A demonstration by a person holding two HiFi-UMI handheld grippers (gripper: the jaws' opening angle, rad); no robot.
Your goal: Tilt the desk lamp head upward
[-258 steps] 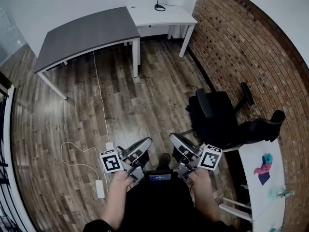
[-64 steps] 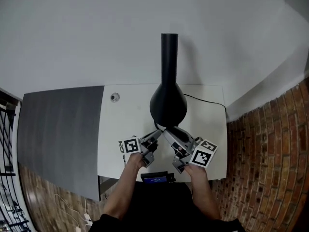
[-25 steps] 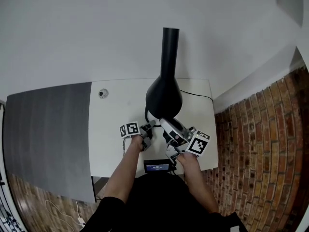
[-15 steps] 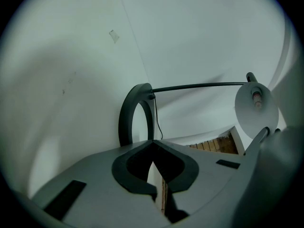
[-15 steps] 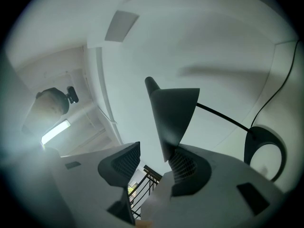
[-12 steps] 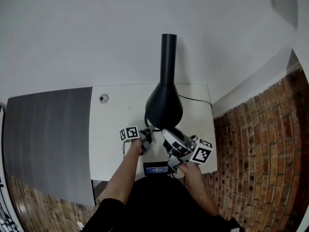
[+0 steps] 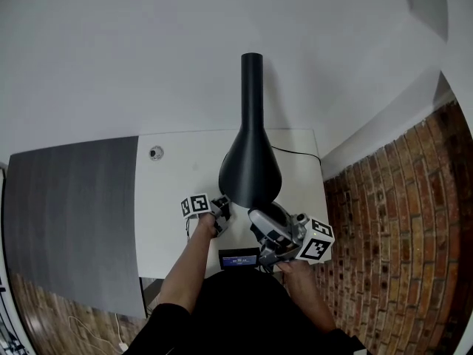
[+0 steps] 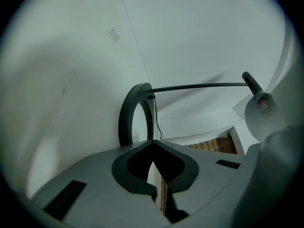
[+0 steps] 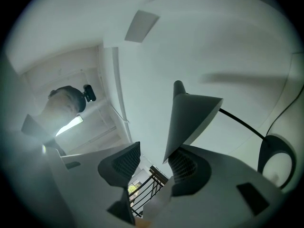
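Observation:
The black desk lamp stands on the white desk (image 7: 170, 198), and its cone-shaped head (image 7: 250, 172) fills the middle of the head view. In the right gripper view the lamp head (image 9: 190, 118) hangs just ahead, its lower rim against the right-hand pad (image 9: 185, 165). My right gripper (image 9: 152, 163) is open, and the other pad is clear of the shade. My left gripper (image 8: 153, 144) is shut on nothing and faces the lamp's ring base (image 8: 135, 113) and thin arm (image 8: 199, 85). From above, the left gripper (image 7: 220, 211) and right gripper (image 7: 262, 219) sit at the shade's near rim.
A dark grey desk (image 7: 66, 213) adjoins the white one on the left. A brick wall (image 7: 399, 235) runs along the right. The lamp's cable (image 7: 295, 152) trails across the back right of the desk, near a small round fitting (image 7: 156, 152). The ring base (image 9: 275, 160) lies right of the jaws.
Over ten seconds the person walked across the room to the lamp desk. In the last second the right gripper slid back and right, and the shade looms larger.

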